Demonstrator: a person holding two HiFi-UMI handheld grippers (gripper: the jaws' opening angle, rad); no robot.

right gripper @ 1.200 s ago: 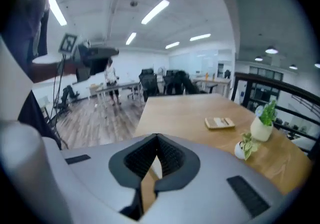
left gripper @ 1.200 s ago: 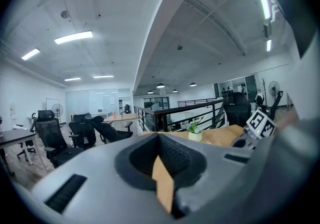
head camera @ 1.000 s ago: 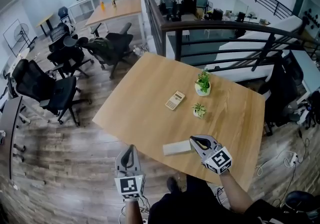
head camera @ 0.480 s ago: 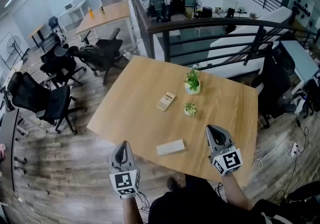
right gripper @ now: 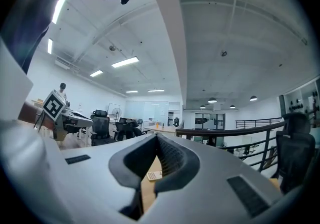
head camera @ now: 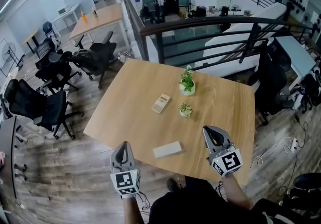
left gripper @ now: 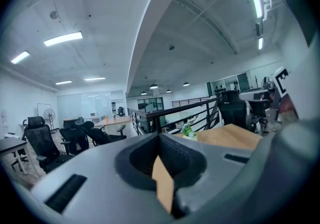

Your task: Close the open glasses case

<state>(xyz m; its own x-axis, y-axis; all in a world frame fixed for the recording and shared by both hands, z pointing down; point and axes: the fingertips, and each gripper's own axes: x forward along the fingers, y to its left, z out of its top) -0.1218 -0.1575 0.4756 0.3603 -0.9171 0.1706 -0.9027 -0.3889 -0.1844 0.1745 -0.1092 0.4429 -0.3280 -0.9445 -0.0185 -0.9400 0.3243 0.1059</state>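
I am holding the left gripper (head camera: 124,147) and right gripper (head camera: 208,132) with jaws pinched together, gripping nothing. The glasses case (head camera: 167,149) is lying closed by the desk's (head camera: 134,98) near edge, between them.

Bright, even light falls from ceiling strip lamps (left gripper: 62,38), shadows lie soft on the wooden table (head camera: 145,97), fisheye distortion bends every edge into dark vignetted corners, and the nearest foreground in both gripper views looks blurred.
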